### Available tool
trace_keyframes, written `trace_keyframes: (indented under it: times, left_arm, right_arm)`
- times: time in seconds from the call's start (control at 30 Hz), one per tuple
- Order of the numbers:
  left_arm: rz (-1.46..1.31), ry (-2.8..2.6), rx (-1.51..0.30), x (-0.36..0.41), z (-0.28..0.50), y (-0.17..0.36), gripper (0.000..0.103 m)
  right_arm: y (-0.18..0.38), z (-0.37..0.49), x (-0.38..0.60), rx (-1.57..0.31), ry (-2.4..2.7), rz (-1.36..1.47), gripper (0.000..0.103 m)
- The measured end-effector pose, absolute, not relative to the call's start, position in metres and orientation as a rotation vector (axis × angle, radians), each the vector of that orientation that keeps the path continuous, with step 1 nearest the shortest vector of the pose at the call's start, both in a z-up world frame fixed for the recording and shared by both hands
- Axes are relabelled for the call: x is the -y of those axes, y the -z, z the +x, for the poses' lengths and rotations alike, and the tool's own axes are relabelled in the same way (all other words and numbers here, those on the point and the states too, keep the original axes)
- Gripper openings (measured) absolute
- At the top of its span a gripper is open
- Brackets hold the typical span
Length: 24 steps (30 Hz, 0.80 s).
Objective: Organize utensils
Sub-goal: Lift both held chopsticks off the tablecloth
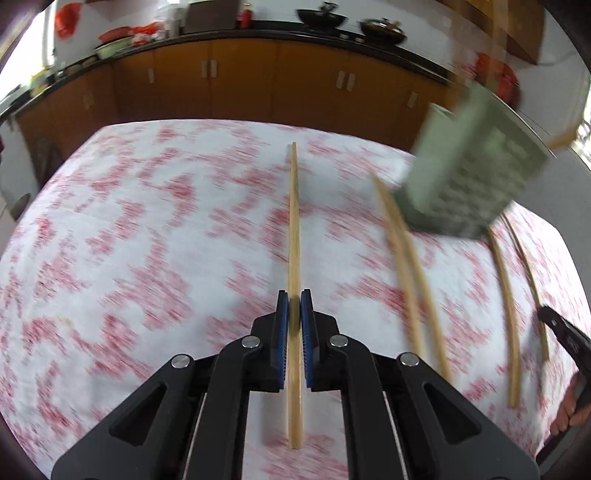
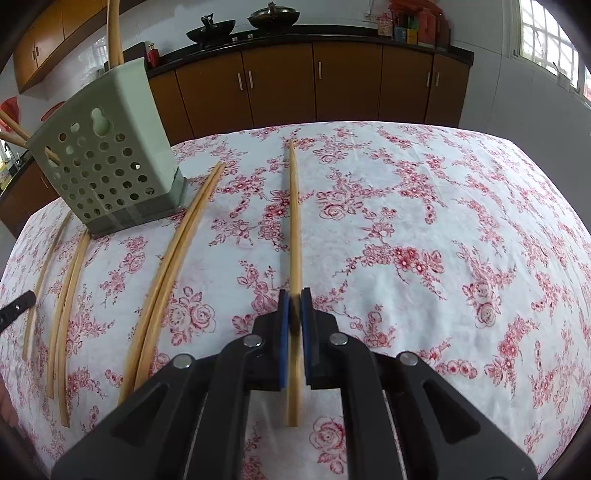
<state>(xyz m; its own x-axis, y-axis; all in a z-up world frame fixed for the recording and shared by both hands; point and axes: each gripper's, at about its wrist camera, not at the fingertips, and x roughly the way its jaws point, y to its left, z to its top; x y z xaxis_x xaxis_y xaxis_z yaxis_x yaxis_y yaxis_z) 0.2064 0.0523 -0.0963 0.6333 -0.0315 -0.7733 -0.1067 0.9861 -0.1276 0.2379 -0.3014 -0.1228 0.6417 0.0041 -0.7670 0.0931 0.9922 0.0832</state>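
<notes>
- Our left gripper (image 1: 294,308) is clamped on a chopstick (image 1: 294,236), which runs forward between the blue pads (image 1: 281,332) above the floral cloth (image 1: 147,229) on the counter (this view is blurred).
- Our right gripper (image 2: 294,306) grips a second chopstick (image 2: 294,221) the same way, its tip pointing at the far edge.
- The green perforated holder (image 2: 107,158) stands upright on the cloth, left of the right gripper, with chopsticks (image 2: 115,33) rising from it.
- A pair (image 2: 173,258) lies beside the holder's base; more loose sticks (image 2: 64,295) lie further left.
- Brown cabinets (image 2: 314,85) line the back wall.
</notes>
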Motion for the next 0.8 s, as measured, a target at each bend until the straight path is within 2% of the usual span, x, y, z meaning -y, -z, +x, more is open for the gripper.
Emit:
trace_keyframes:
  times: [0.2, 0.8]
  left_arm:
    - [-0.185, -0.011, -0.896, -0.074, 0.219, 0.101, 0.008]
    - [-0.171, 0.018, -0.865, -0.076, 0.214, 0.103, 0.010]
  right_arm:
    - [0.122, 0.252, 0.302, -0.866, 0.041, 0.112, 0.008]
    - [0.124, 0.249, 0.304, -0.854, 0.031, 0.127, 0.008]
